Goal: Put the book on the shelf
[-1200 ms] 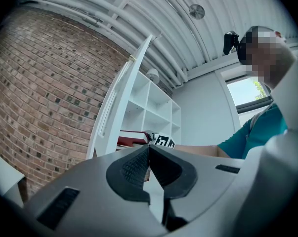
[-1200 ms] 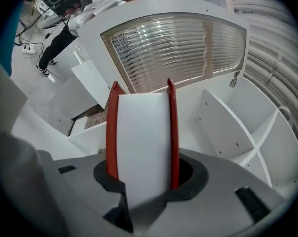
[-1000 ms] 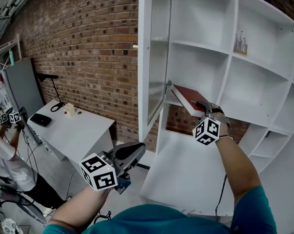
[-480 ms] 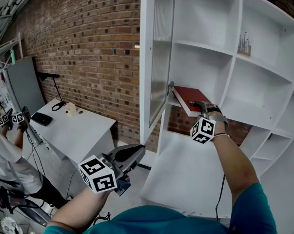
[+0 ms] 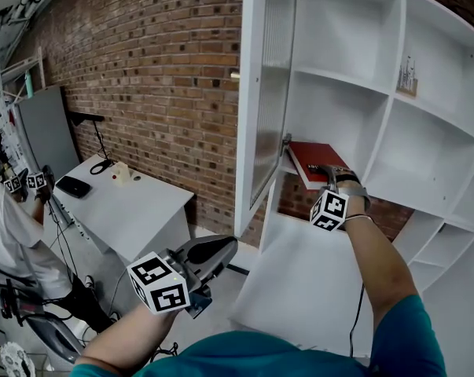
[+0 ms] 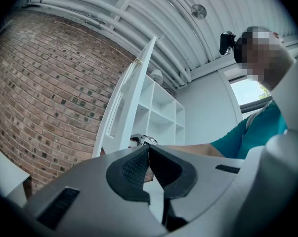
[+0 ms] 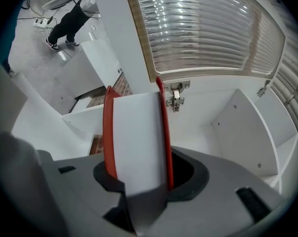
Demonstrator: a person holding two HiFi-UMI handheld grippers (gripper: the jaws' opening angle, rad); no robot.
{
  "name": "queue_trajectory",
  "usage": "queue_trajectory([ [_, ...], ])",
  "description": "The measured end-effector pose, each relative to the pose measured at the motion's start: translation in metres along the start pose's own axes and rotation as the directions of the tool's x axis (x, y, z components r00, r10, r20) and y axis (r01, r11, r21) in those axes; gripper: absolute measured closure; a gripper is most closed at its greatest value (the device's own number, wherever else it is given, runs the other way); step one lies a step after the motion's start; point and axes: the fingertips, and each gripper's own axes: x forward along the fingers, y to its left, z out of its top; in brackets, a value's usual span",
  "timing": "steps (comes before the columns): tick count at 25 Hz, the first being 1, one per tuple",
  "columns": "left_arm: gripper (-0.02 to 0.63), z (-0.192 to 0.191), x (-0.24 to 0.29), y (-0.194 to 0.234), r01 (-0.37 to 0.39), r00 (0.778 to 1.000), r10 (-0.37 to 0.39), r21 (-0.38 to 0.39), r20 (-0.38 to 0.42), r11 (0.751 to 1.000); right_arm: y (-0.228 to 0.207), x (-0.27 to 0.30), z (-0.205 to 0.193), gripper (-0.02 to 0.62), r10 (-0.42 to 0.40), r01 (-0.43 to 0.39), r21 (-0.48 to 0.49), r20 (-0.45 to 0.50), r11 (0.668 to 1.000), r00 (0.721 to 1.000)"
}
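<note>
Book [image 5: 314, 161] at shelf [image 5: 402, 185] mouth, clamped in right gripper [image 5: 332, 176].
Red book lies flat, far end in the compartment just past the open door [image 5: 262, 108]. The jaws pinch its near edge across both covers, probably so it can slide in level. Left gripper [image 5: 218, 250] hangs low, jaws together, empty: 1 hand suffices.
</note>
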Motion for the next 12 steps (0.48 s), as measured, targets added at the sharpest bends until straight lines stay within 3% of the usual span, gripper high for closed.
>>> queue_trajectory([
  [12,0.589,0.001,-0.006,0.003,-0.012,1.000,0.012,-0.006,-0.013,1.000,-0.001,0.012,-0.004,0.416,0.003,-0.003,-0.012,-0.026,1.000,1.000],
])
